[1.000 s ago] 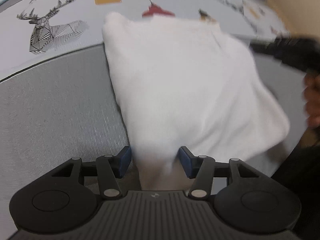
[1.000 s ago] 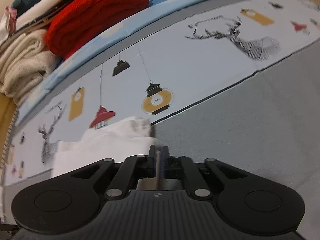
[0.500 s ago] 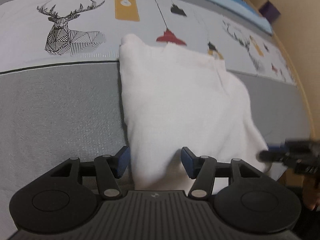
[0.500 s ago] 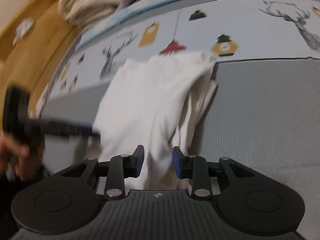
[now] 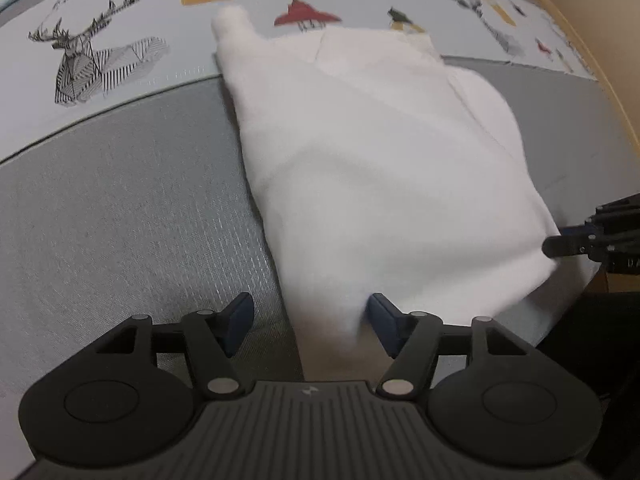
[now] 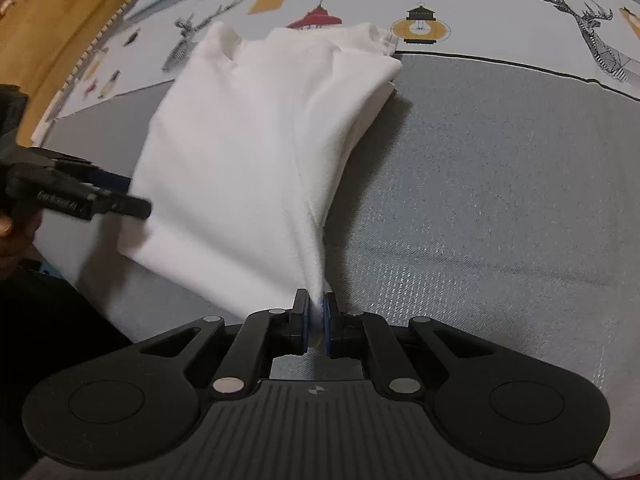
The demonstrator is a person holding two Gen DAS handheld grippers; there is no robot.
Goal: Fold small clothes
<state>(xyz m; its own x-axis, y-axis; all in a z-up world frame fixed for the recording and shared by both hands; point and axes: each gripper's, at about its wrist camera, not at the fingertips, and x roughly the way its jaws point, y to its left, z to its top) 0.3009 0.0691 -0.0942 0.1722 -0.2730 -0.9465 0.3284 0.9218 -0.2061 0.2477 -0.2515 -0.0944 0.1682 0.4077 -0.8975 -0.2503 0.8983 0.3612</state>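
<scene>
garment: a white garment (image 5: 380, 168) lies partly folded on the bed (image 5: 120, 220), across the line between the grey part and the printed part, with its near edge toward both grippers.
right gripper: the right gripper (image 6: 316, 316) has narrow jaws that are closing on a pinched corner of the garment — the cloth rises from the bed into the blue pads (image 6: 305, 320).
left gripper: the left gripper (image 5: 310, 322) stands wide and its jaws are opening; the near edge of the garment is between them, but the pads do not press on it.
risk, one-sided pull: only one corner is held, so a lift or a pull now probably drags the garment to a slant and the fold opens.
risk, thin pinch: the right pads hold only a small tip of cloth; a quick move can let it slip out.
risk, layers: the right side shows several loose layers (image 6: 376, 92) — they can slide apart when the corner moves.
risk, edge: the near edge is close to the border of the bed, so it can hang over.
containers: none in view, nothing to be filled.
</scene>
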